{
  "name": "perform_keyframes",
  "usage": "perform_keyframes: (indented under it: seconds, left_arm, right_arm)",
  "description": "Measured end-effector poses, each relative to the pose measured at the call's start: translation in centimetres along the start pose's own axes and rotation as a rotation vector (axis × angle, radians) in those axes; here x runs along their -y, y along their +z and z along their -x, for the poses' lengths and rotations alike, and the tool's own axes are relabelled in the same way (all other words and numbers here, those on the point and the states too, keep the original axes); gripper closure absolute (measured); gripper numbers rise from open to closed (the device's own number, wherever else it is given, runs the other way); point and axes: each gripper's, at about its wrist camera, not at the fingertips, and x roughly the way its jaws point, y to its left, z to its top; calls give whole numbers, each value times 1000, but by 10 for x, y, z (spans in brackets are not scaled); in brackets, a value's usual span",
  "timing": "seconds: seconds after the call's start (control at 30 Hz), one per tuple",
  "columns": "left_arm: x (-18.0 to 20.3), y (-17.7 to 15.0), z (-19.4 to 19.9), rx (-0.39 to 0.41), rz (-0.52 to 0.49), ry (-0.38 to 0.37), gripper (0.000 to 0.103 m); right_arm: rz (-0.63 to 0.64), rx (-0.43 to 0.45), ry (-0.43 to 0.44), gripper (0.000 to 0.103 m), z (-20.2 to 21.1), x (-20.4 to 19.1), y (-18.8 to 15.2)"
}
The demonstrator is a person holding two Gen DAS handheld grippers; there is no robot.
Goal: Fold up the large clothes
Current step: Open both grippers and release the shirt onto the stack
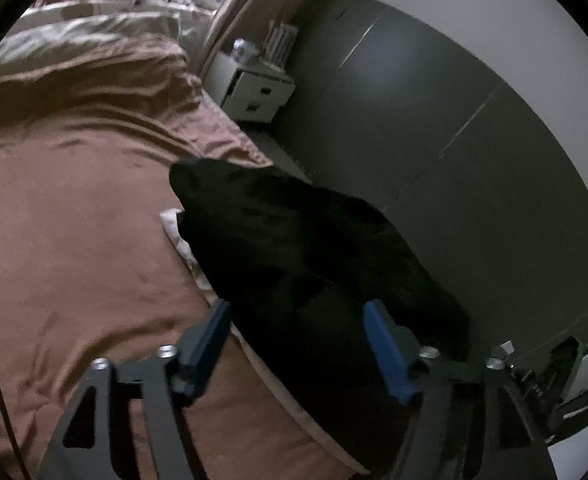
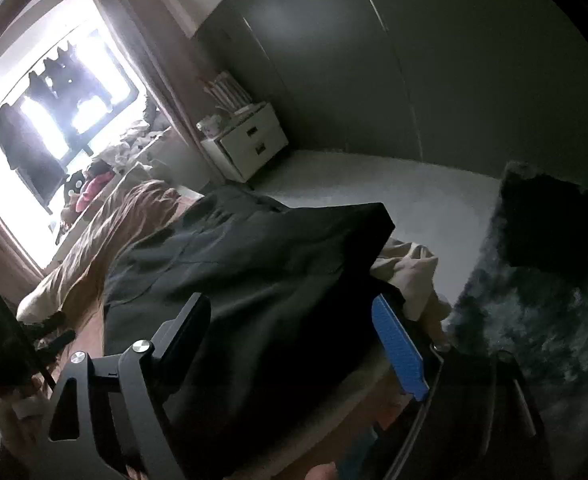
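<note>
While the black garment (image 1: 294,248) lies on the bed (image 1: 73,220), on its brown cover near the edge that faces the grey wardrobe (image 1: 474,140), the left tool (image 1: 298,332) stands over it with its jaws wide apart, the blue pads (image 1: 386,352) clear of the cloth on both sides. In the left wrist view the garment looks like a dark folded bundle, its far corner reaching toward the bed's edge, with a strip of pale fabric (image 1: 177,236) showing just beside it. The right tool (image 2: 289,344) is likewise open, one dark finger (image 2: 185,328) to the left and one blue pad (image 2: 398,356) to the right, the garment (image 2: 245,264) spread below and between them but not pinched. From that side the garment shows a squared corner next to a crumpled beige cloth (image 2: 410,272). Beyond the bed are a white nightstand (image 2: 249,144), a bright window (image 2: 53,120) and a pile of clothes beneath it. A dark shaggy rug (image 2: 534,300) lies on the pale floor (image 2: 374,184) to the right.
</note>
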Motion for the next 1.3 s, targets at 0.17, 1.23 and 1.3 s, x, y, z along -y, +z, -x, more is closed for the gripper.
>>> perform_keyframes:
  seconds: [0.17, 1.23, 1.3]
  left_arm:
    - [8, -10, 46, 60, -47, 2, 6]
    - [-14, -155, 312, 307, -201, 190, 0]
    - [-14, -164, 323, 315, -197, 199, 0]
  right_arm:
    - [49, 26, -37, 14, 20, -30, -25]
    - [233, 75, 74, 0, 120, -96, -135]
    - [238, 75, 83, 0, 125, -98, -140]
